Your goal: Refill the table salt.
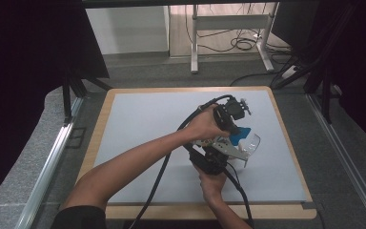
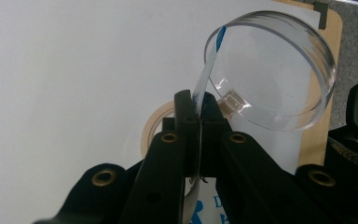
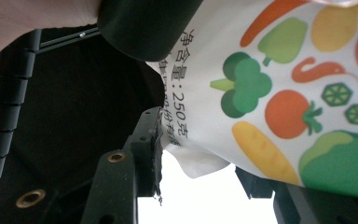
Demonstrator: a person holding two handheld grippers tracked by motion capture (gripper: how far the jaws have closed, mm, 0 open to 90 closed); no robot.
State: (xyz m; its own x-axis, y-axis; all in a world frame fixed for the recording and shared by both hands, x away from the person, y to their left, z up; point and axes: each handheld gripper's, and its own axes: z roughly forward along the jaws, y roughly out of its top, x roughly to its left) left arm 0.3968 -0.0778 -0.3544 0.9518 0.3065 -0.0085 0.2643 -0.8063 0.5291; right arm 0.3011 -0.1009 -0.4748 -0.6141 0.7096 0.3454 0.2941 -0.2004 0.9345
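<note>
Grippers meet over a printed pouch above the white mat

Landmark for us is the clear round dish (image 2: pixel 279 70). Left of it our left gripper (image 2: pixel 199 105) has its jaws pressed together, pinching the top edge of the pouch (image 2: pixel 206 74), which rises touching the dish rim; a tape ring (image 2: pixel 151 128) lies below on the white mat (image 1: pixel 143 124). Nearer us than the dish, our right gripper (image 3: pixel 196 154) clamps the pouch's vegetable-printed side.

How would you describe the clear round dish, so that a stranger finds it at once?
Start at the white mat on the wooden table. Near its right side the two hands meet, and the clear round dish sits just beyond the left tool. It is see-through with a low wall, unlike the printed vegetable bag.
</note>
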